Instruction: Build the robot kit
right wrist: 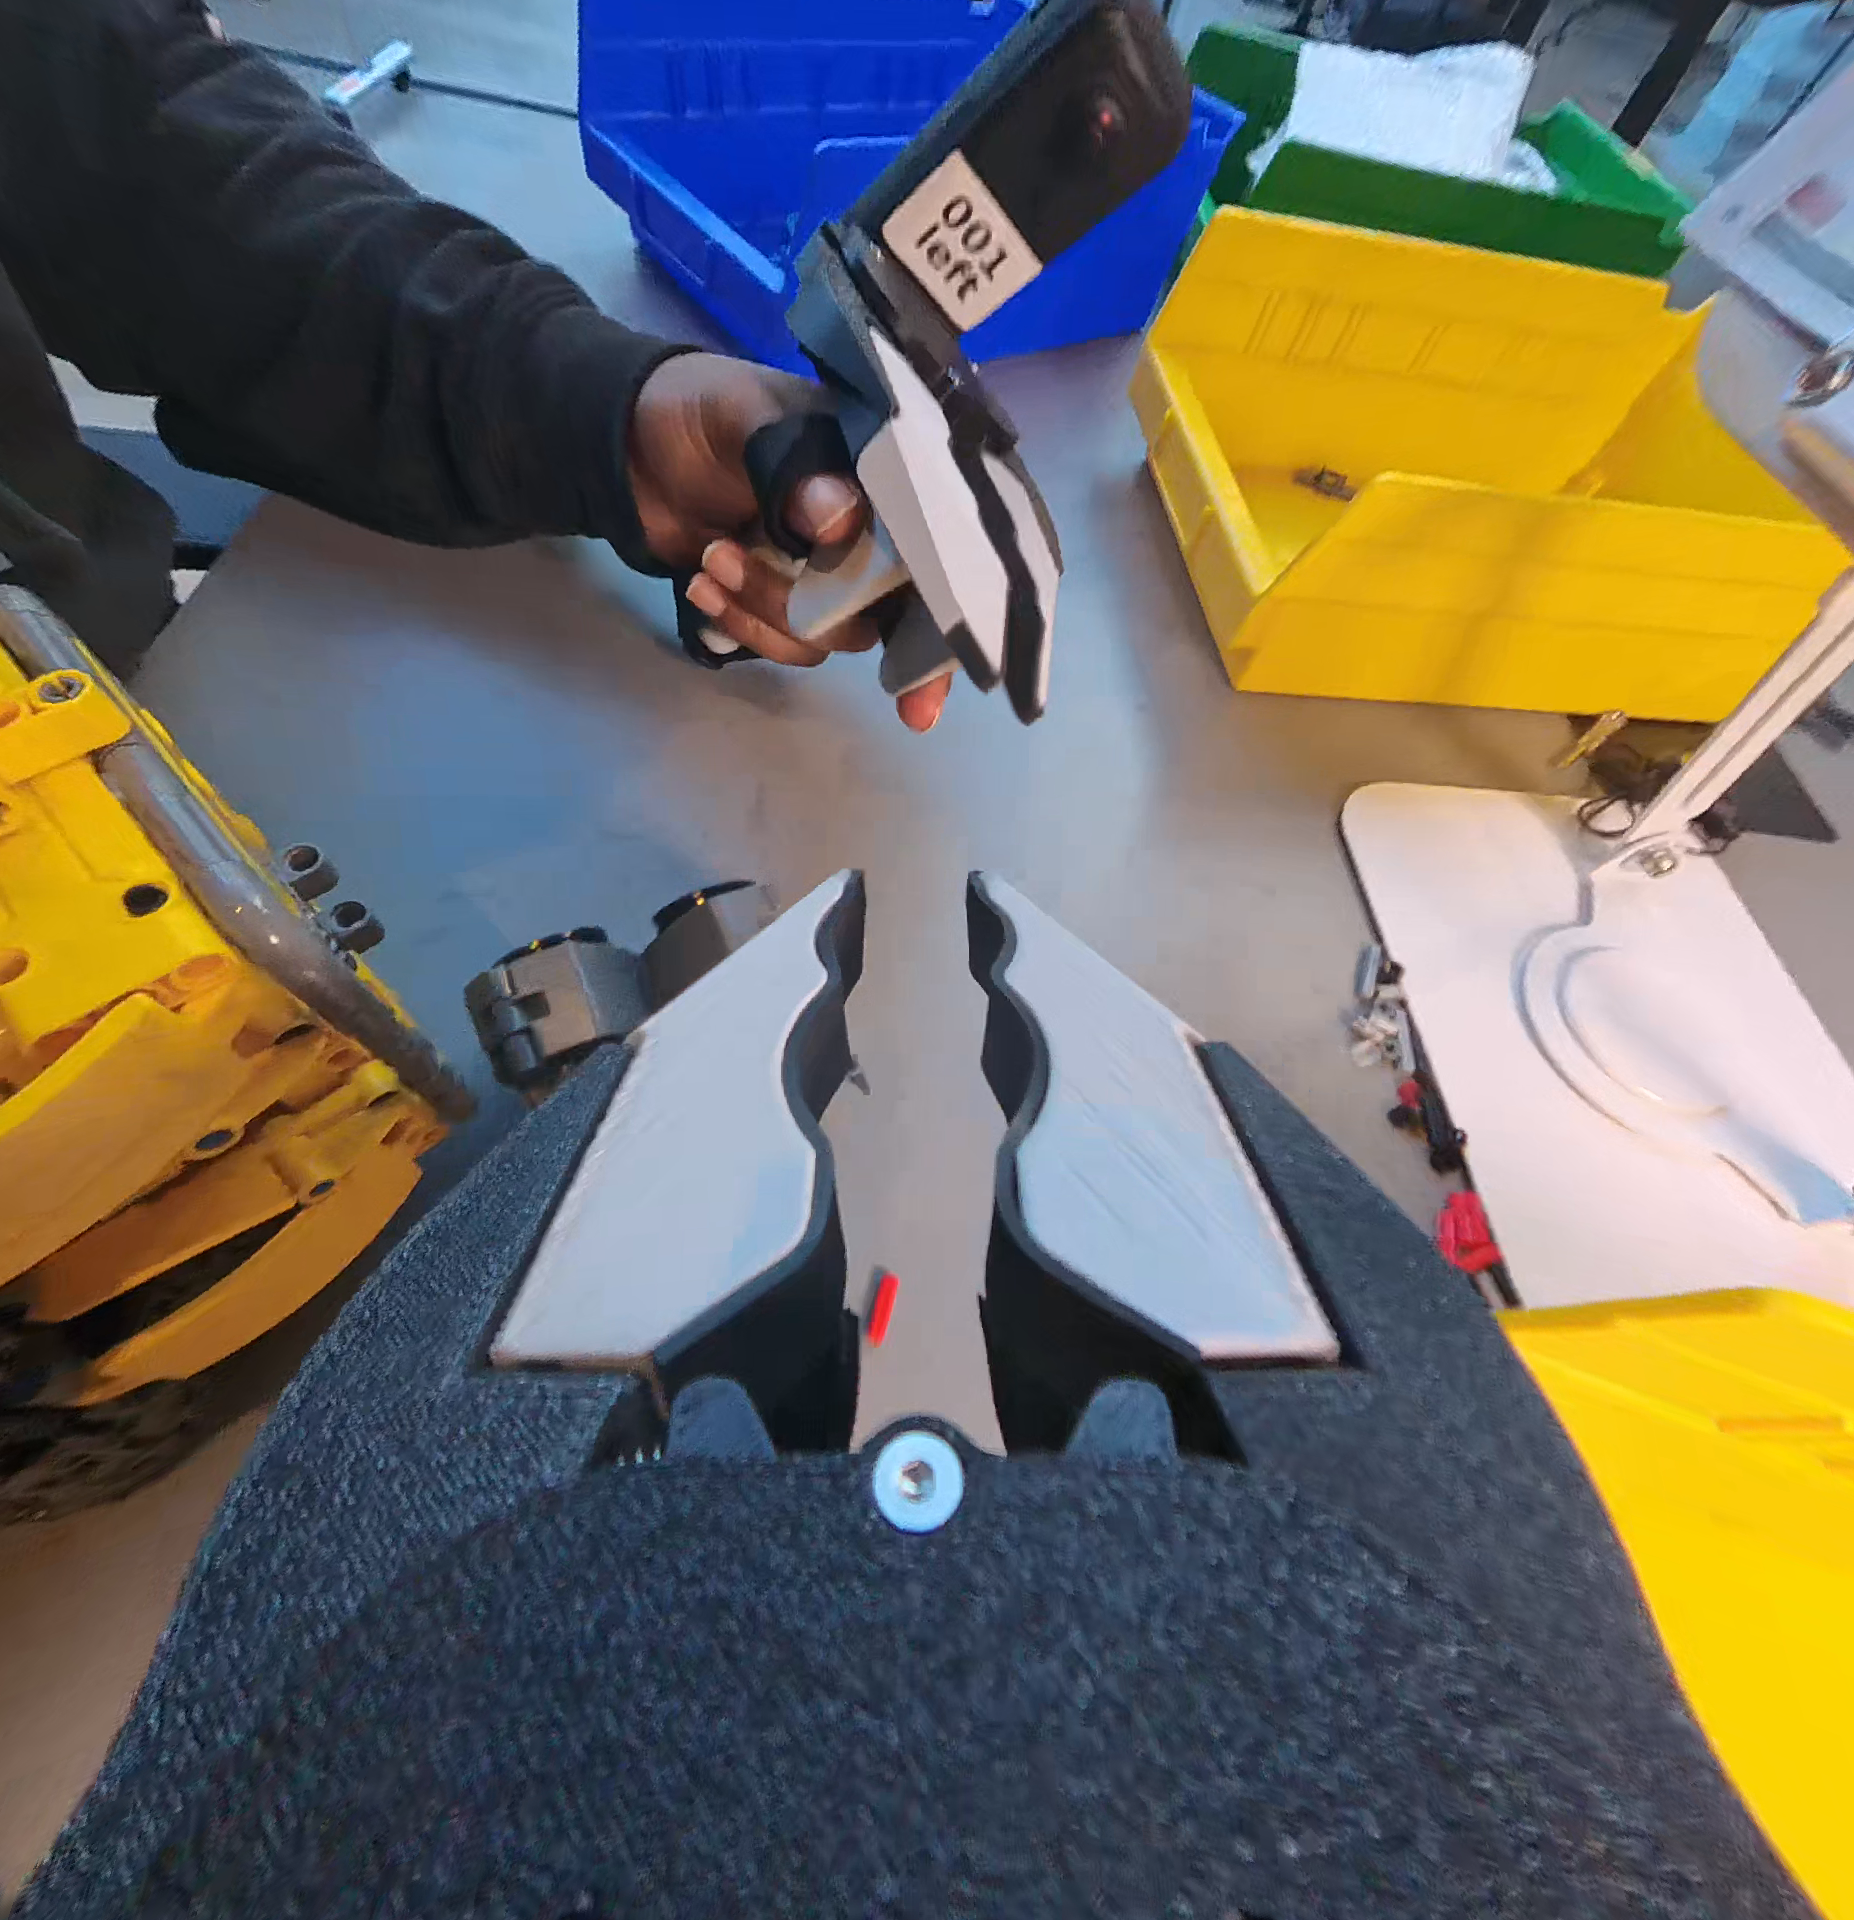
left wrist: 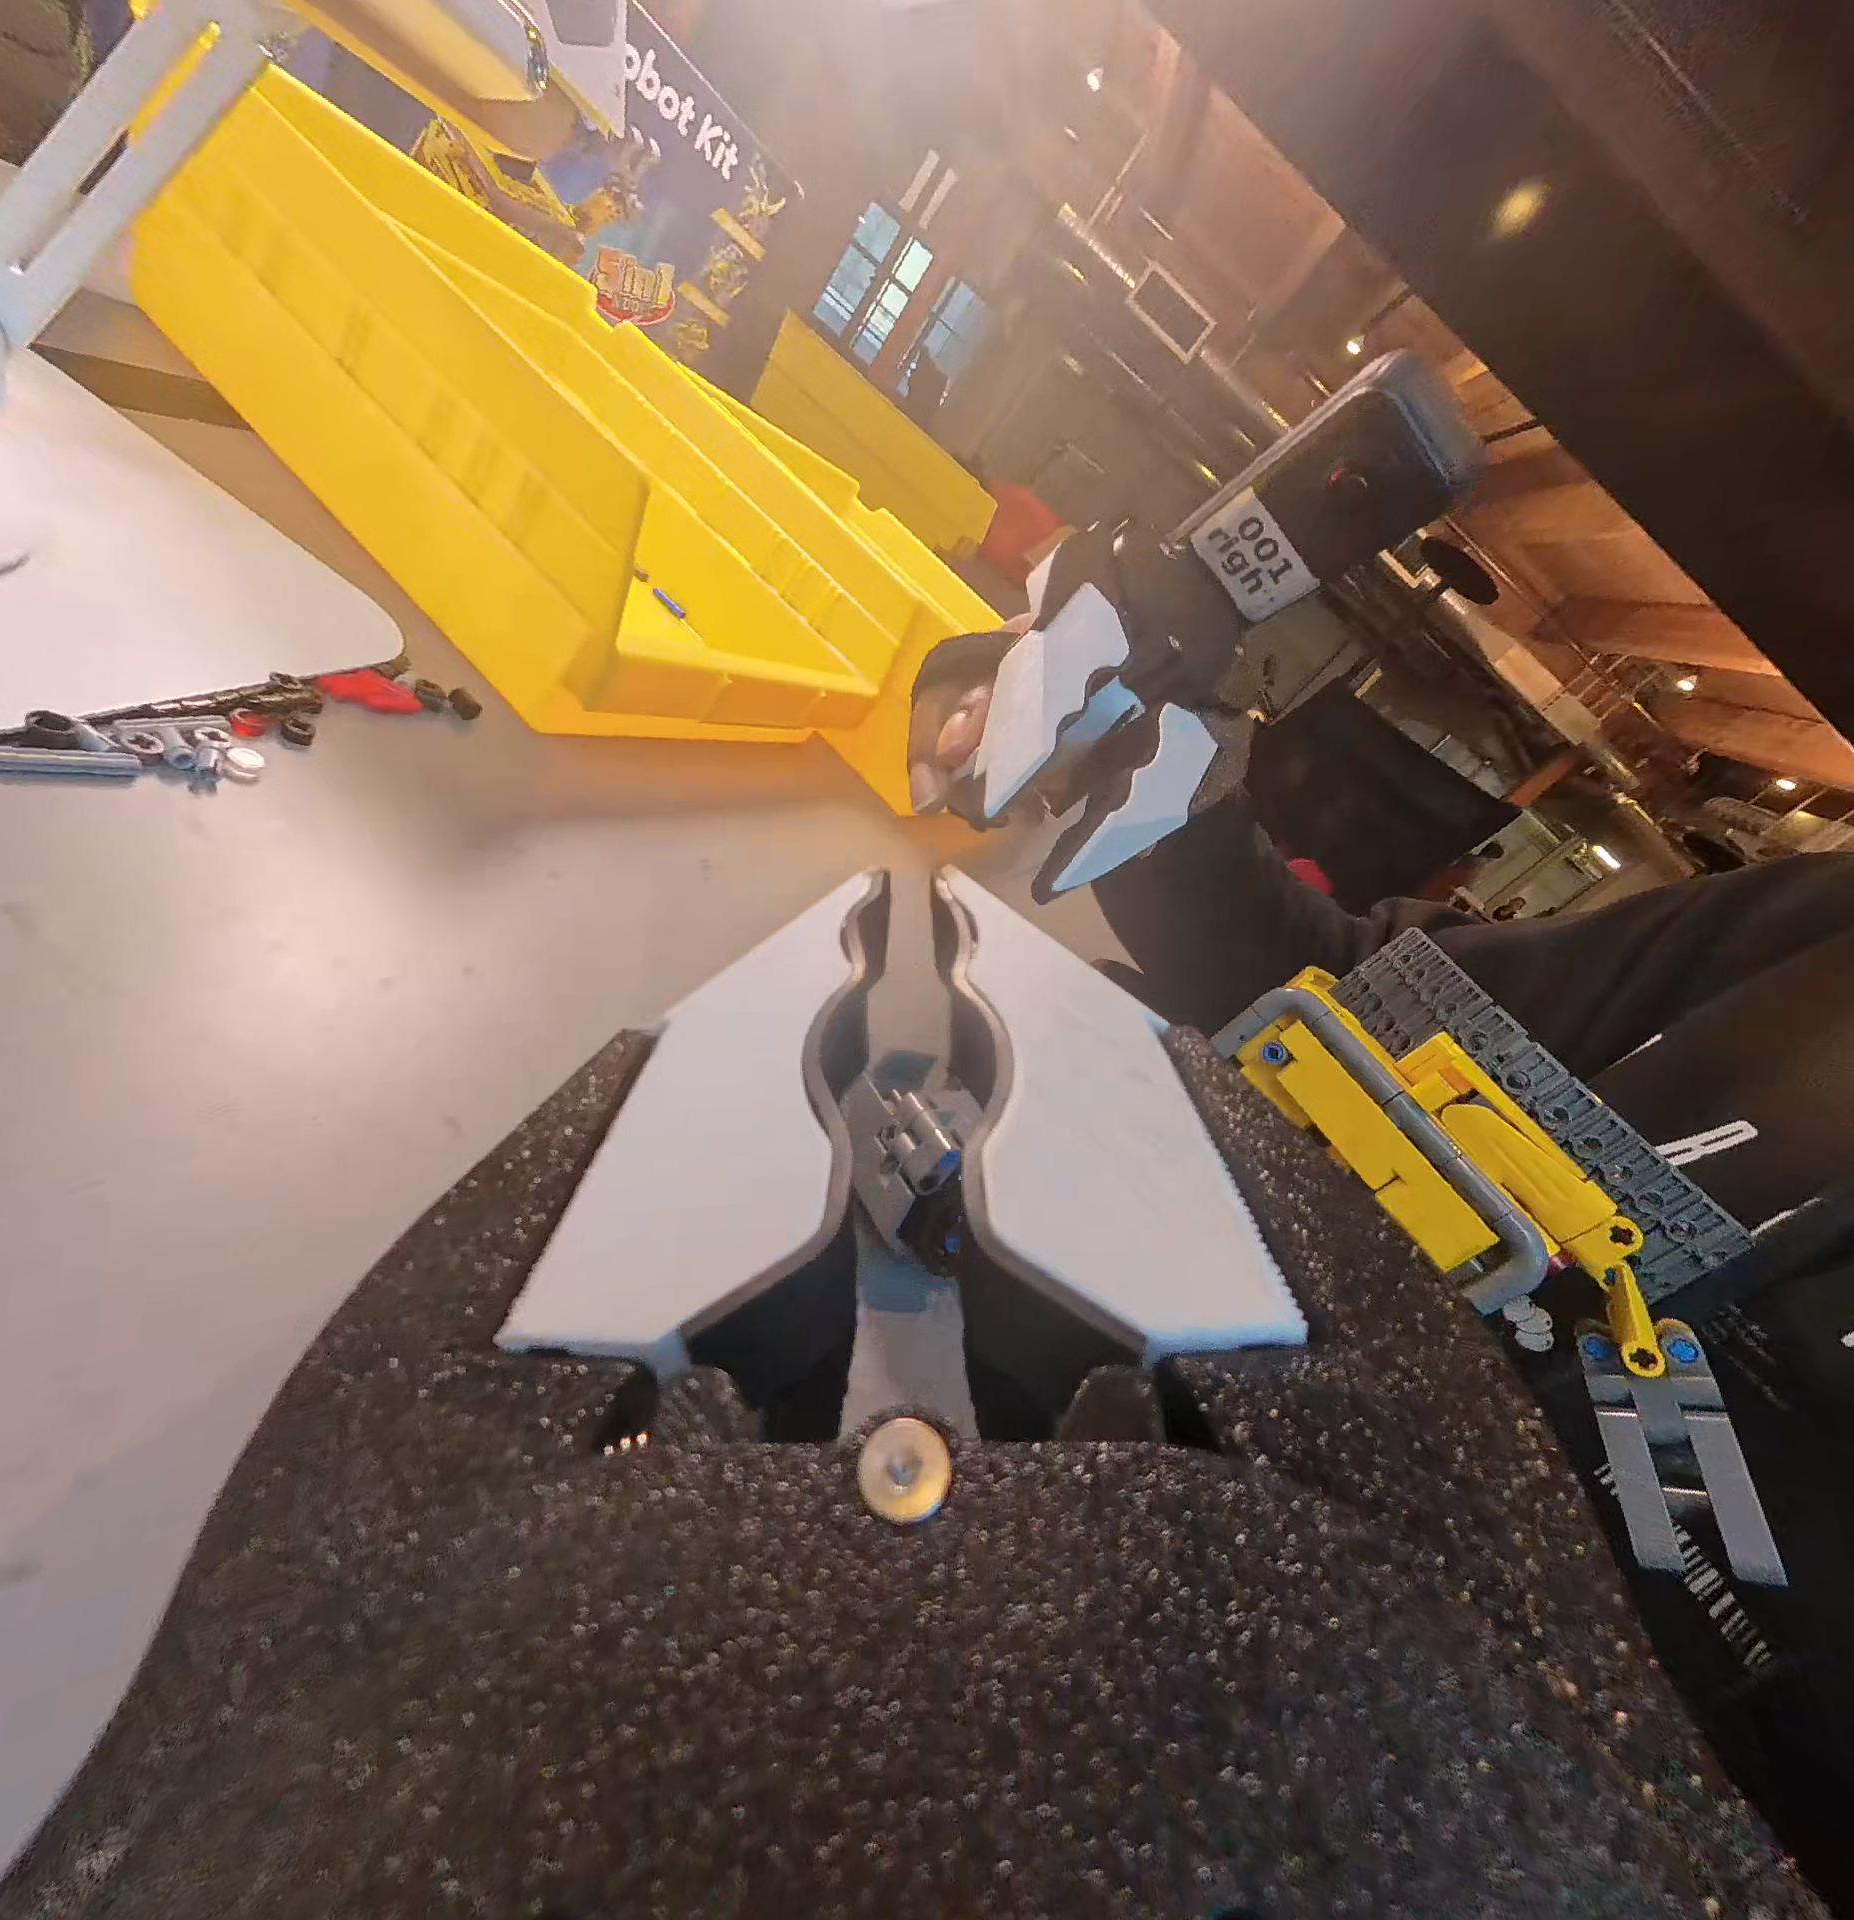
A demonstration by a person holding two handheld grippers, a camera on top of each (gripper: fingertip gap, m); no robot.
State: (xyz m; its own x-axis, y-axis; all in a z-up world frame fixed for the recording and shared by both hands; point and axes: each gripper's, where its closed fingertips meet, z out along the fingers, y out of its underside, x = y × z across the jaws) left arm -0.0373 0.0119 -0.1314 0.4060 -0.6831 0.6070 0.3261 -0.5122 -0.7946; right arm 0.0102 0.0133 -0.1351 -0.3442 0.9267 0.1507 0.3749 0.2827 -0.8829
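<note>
While we've got both grippers up over the grey table (right wrist: 549, 748), only one is carrying anything. Our left gripper (left wrist: 910, 883) has its jaws nearly closed, pinching a small grey-and-black brick piece (left wrist: 918, 1174) deep between the fingers, not out at the tips. Our right gripper (right wrist: 915, 883) is parted with nothing in it; a small red piece (right wrist: 882, 1306) shows on the table through the gap.

Moving outward in the right wrist view, a yellow brick model (right wrist: 154, 1039) sits at the left edge with a dark grey part (right wrist: 559, 997) just beside it, yellow bins (right wrist: 1422, 540) are upper right, a blue bin (right wrist: 757, 135) is at the top, and loose small parts (right wrist: 1422, 1122) lie along a white base (right wrist: 1505, 935).

Our worry: the piece looks seated crookedly that far back, so any loosening could let it twist or drop. Both grippers are also close together, so a careless swing could knock them.
</note>
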